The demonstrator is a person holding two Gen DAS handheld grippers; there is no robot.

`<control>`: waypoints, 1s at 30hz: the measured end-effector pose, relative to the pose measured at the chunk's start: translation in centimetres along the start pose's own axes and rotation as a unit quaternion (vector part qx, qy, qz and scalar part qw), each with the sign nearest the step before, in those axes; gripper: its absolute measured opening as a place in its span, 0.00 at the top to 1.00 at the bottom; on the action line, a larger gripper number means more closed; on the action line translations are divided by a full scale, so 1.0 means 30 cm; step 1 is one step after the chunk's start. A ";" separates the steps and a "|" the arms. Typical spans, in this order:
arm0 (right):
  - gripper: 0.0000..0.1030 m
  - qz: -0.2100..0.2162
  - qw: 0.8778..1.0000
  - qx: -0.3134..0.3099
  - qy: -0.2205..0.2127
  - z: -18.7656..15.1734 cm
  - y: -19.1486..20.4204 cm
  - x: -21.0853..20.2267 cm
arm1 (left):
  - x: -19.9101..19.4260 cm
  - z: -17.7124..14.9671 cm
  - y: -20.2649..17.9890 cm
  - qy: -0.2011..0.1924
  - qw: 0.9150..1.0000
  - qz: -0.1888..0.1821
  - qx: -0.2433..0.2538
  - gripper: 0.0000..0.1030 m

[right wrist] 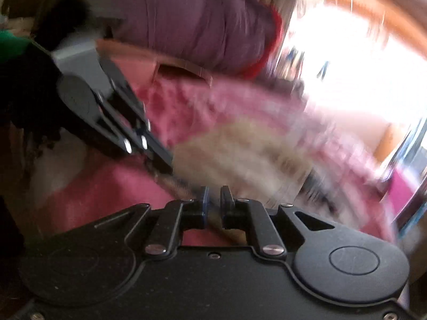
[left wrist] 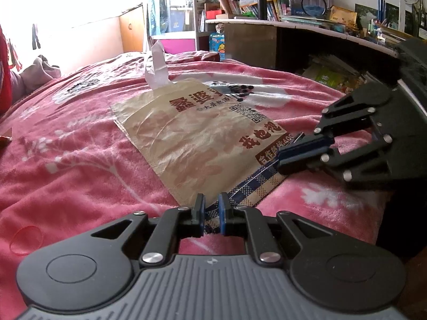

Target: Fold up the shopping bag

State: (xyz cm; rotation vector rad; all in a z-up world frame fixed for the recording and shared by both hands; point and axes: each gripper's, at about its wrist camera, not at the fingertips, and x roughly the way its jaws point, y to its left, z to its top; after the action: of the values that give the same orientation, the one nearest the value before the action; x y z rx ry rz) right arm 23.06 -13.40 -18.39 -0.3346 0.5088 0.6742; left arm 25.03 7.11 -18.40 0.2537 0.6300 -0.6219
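A tan shopping bag [left wrist: 194, 133] with red-brown print and a blue checked bottom band lies flat on a pink blanket [left wrist: 66, 146]. Its white handle [left wrist: 157, 66] sticks up at the far end. My left gripper [left wrist: 212, 208] is shut on the bag's near bottom corner. My right gripper [left wrist: 283, 160] comes in from the right and is shut on the bag's bottom edge. The right wrist view is blurred by motion: it shows the bag [right wrist: 240, 154] as a tan patch, my right gripper [right wrist: 214, 200] on its edge, and the left gripper [right wrist: 160, 160] at the left.
A dark shelf unit [left wrist: 293, 48] packed with books stands past the bed at the right. A grey garment [left wrist: 40, 72] lies at the far left. A thin red band [left wrist: 25, 240] lies on the blanket near left. A person in purple [right wrist: 192, 18] is behind.
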 end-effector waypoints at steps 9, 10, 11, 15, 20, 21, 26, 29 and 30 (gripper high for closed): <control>0.93 0.013 0.998 0.058 0.014 -0.019 -0.090 0.013 | -0.008 -0.002 0.003 -0.011 0.999 -0.008 0.029 0.90; 0.93 0.014 0.998 0.061 0.012 -0.019 -0.089 0.010 | -0.013 -0.003 -0.006 -0.017 0.999 -0.005 0.049 0.90; 0.93 0.014 0.998 0.062 0.010 -0.021 -0.088 0.014 | -0.016 -0.004 -0.016 -0.022 0.997 -0.004 0.069 0.89; 0.93 0.016 0.998 0.060 0.003 -0.038 -0.081 0.009 | -0.022 -0.018 -0.070 -0.036 0.987 -0.010 0.155 0.78; 0.92 0.020 0.998 0.054 0.002 -0.038 -0.085 0.011 | -0.029 -0.035 -0.138 -0.054 0.964 -0.018 0.261 0.78; 0.92 0.023 0.998 0.054 0.002 -0.037 -0.088 0.011 | -0.027 -0.041 -0.154 -0.056 0.956 -0.015 0.287 0.79; 0.92 0.029 0.998 0.051 0.002 -0.035 -0.094 0.010 | -0.004 -0.073 -0.228 -0.052 0.908 0.025 0.415 0.79; 0.92 0.036 0.998 0.053 0.002 -0.035 -0.104 0.012 | 0.017 -0.088 -0.250 -0.054 0.890 0.036 0.452 0.79; 0.92 0.040 0.998 0.055 0.002 -0.034 -0.109 0.014 | 0.024 -0.092 -0.255 -0.055 0.885 0.038 0.460 0.79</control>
State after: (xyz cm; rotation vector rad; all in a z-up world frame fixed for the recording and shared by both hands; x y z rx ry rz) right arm 25.17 -16.06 -19.05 -0.2131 0.5639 0.7206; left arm 19.51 1.85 -21.28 1.1204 0.1665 -0.8212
